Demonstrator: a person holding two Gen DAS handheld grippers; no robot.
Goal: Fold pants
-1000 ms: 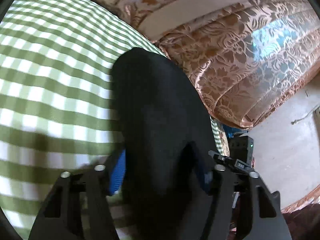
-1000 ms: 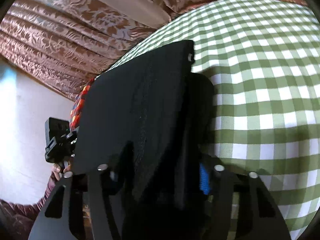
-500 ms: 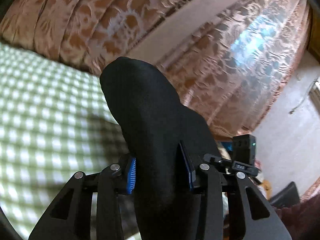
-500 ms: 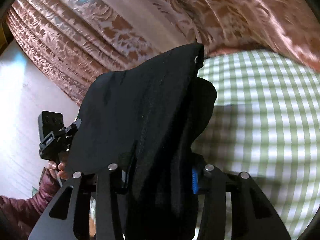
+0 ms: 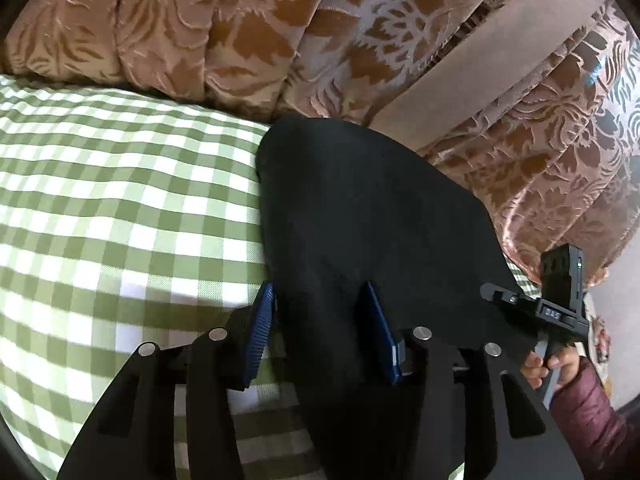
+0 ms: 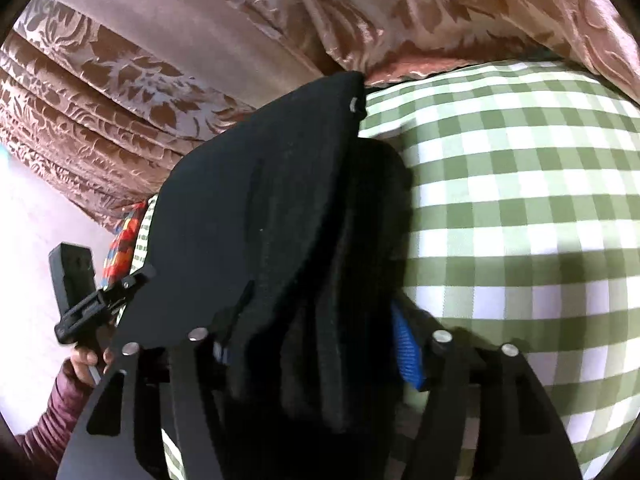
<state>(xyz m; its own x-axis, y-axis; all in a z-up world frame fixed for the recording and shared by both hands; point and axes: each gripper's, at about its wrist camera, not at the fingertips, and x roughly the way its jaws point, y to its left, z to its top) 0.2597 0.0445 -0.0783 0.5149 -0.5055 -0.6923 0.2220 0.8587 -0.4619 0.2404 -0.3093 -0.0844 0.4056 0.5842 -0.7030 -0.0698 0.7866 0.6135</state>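
**Item:** The black pants (image 5: 360, 220) are doubled over and lie on the green checked cloth (image 5: 120, 220). In the left wrist view they run from 6 o'clock up toward 12. The brown patterned curtain (image 5: 540, 140) hangs just beyond them, from 12 round to 3 o'clock. In the right wrist view the stacked layers show as ridges, with a small metal stud at the far corner near 12 o'clock.

**Tools:** The left tool (image 5: 318, 292) has just been opening. The pants sit between its jaws, but the ribbed face of the blue pad (image 5: 260, 332) at 9 o'clock stands bare, so the fabric looks released. The right tool (image 6: 320, 308) has also just been opening and stands wider. The folded layers are between its jaws, and the blue pad at 3 o'clock is clear of them.

**Step in hand, as judged:** setting the fold down and letting go.

**Recommendations:**
- Spread both tools fully before drawing back.
- Withdraw toward 6 o'clock, low and straight, so no pad snags the top layer.
- Check that the far edges line up, since the layers look uneven at 12 o'clock.
- Keep the fold away from the cloth's edge at 3 o'clock.
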